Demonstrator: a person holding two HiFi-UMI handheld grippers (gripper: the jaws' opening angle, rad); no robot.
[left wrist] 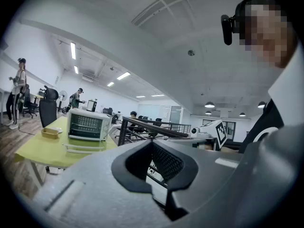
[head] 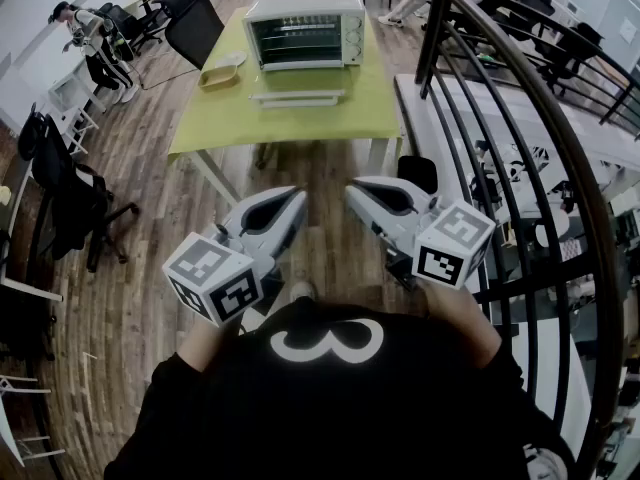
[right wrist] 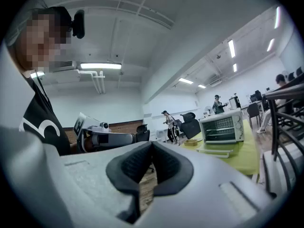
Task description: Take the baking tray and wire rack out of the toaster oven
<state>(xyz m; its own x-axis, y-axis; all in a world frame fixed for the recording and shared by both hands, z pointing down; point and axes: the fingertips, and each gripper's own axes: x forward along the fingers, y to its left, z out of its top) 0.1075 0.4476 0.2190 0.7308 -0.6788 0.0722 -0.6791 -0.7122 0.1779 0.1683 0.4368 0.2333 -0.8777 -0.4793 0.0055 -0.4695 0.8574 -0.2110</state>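
Head view: left gripper [head: 296, 201] at 7 o'clock, right gripper [head: 356, 194] at 5, both with jaws together, empty; oven [head: 305, 28] on table [head: 372, 108] at 12, well apart.

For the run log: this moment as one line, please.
left gripper shut, empty; right gripper shut, empty; toaster oven on table, untouched

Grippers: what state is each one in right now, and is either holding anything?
Left gripper: shut, nothing between its jaws.
Right gripper: shut, nothing between its jaws.
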